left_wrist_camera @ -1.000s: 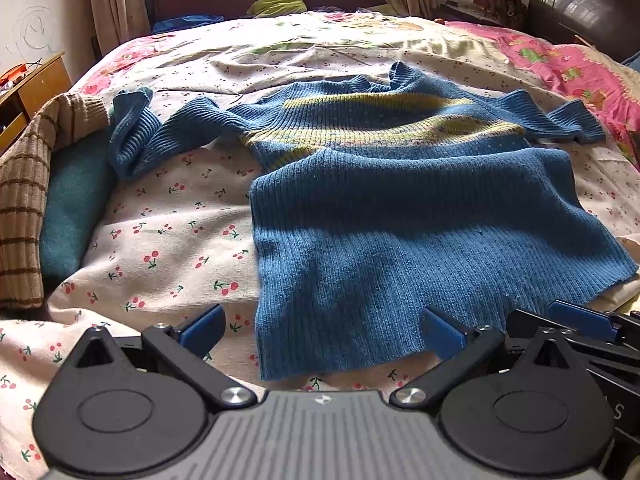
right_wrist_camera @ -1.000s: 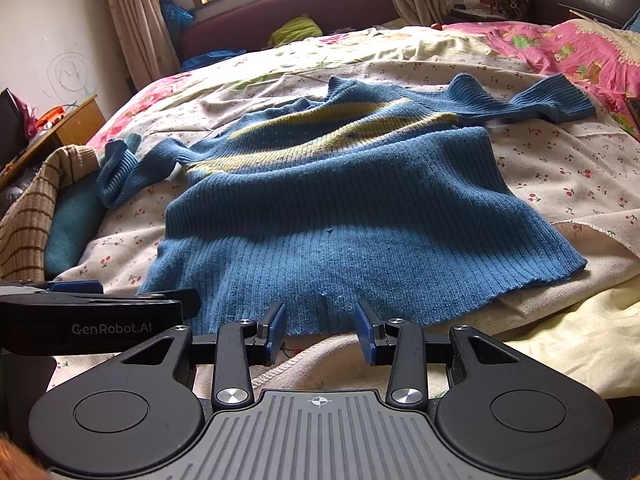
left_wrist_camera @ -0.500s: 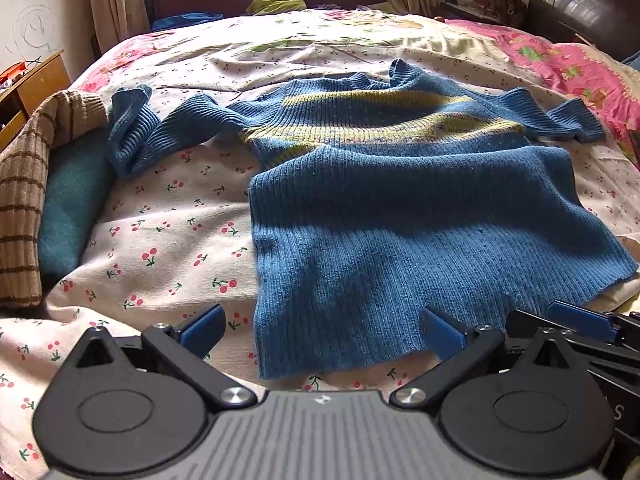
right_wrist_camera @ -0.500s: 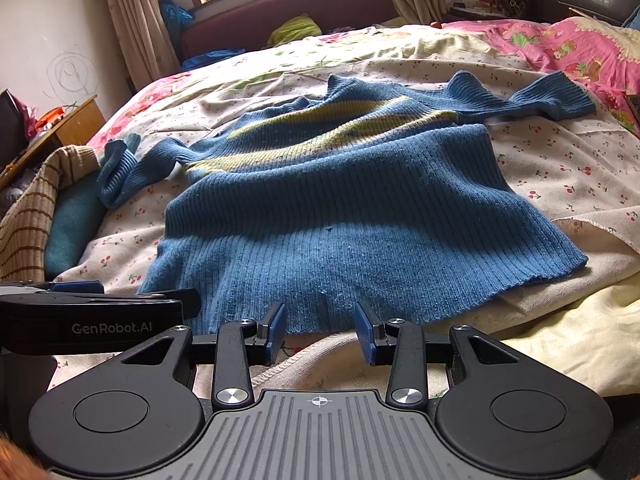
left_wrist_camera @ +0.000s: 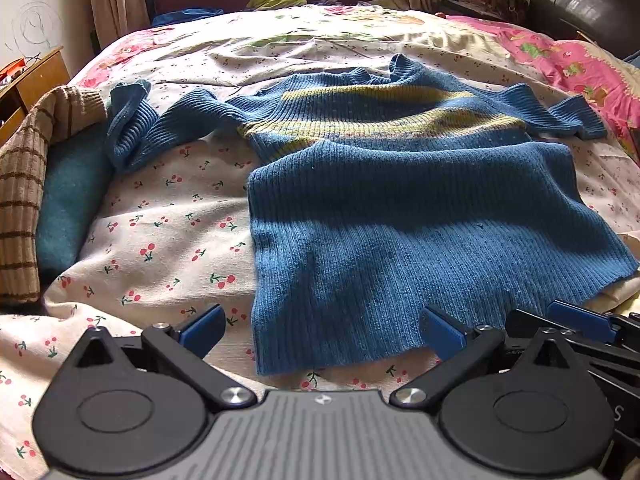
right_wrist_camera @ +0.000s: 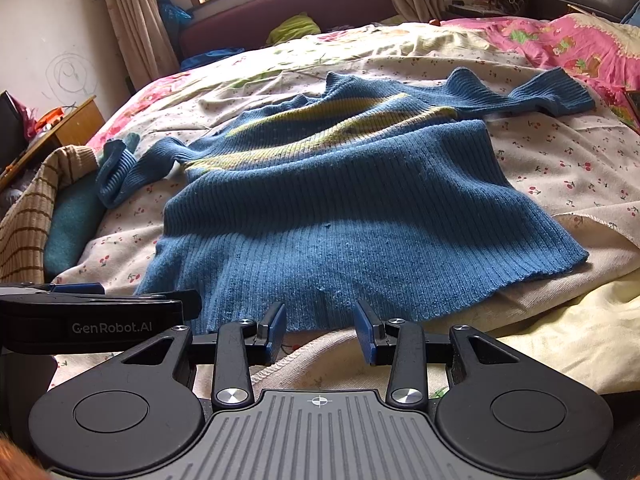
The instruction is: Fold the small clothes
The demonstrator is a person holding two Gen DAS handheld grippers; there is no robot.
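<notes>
**Sweater laid out, both tools parked at the hem**

Nothing much has moved since a second ago, honestly: sweater's in the same spot and my tools haven't budged.

So my blue sweater (left_wrist_camera: pixel 420 216) with the yellow stripes is lying flat on the bed (left_wrist_camera: pixel 160 232), on the cherry-print sheet, hem toward me and collar at the far end. One sleeve is bunched up off to the left, the other stretches out to the right near the pink blanket (right_wrist_camera: pixel 568 44).

My left tool (left_wrist_camera: pixel 320 330) sits at the near left corner of the hem with its fingers spread wide, holding nothing. My right tool (right_wrist_camera: pixel 320 330) is just short of the middle of the hem, fingers apart too, gripping nothing. A brown striped knit (left_wrist_camera: pixel 24 184) is piled at the left edge of the bed.
</notes>
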